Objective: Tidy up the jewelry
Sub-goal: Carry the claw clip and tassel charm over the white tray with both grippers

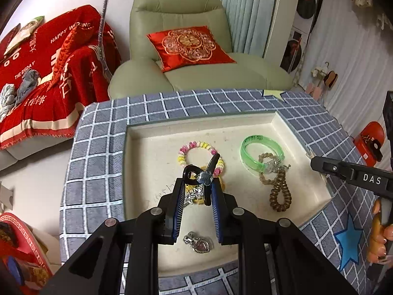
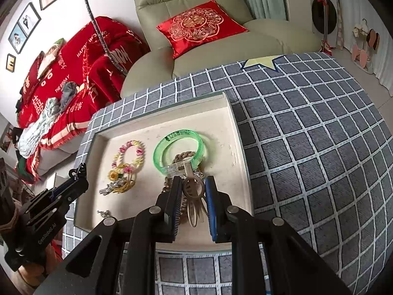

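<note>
left wrist view: i am seeing the left gripper (image 1: 197, 180) clamping a black hair clip (image 1: 205, 172) with a blue stone between its fingertips, above the cream tray (image 1: 157, 132). right wrist view: the right gripper (image 2: 191, 189) is pinching a translucent brown hair clip (image 2: 194, 190) at its ring end, over the same tray. lying in the tray, i am noting a pastel bead bracelet (image 1: 194, 147), a green bangle (image 1: 258, 147) resting against a braided cord piece (image 1: 267, 164), a brown spiral hair tie (image 1: 280, 194) and a heart charm (image 1: 200, 243) near the front edge. the tray is sitting on a checked grey cloth (image 1: 98, 147); beyond it an olive armchair (image 1: 176, 17) is holding a red cushion (image 1: 189, 45).
</note>
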`<state>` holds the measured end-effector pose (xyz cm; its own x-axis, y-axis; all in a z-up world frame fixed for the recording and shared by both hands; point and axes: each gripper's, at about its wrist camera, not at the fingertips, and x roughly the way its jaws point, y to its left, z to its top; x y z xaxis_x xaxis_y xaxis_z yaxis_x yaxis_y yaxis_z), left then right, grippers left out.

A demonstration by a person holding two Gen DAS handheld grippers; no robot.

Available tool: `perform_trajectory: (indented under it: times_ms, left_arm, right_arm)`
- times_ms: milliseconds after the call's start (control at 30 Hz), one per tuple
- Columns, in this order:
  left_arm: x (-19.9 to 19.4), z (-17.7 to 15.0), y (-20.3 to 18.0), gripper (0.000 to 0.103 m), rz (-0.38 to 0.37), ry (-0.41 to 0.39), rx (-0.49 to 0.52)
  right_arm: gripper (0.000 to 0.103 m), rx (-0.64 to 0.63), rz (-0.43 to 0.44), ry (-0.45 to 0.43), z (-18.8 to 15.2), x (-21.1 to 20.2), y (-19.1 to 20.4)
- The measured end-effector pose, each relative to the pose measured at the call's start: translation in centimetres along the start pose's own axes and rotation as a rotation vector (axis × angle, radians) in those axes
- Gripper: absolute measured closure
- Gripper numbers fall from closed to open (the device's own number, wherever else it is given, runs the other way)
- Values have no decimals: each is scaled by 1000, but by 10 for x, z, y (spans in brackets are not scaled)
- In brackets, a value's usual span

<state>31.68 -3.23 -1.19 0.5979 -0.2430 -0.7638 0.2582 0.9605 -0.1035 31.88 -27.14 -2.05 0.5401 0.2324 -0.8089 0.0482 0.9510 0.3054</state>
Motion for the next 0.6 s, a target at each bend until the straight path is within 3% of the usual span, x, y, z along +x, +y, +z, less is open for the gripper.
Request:
perform_trajectory:
  times_ms: [600]
  left_arm:
    - [47,-17,-27,66,19,99,86]
  right_arm:
    - [82,5,-34,61,-15,39,-12]
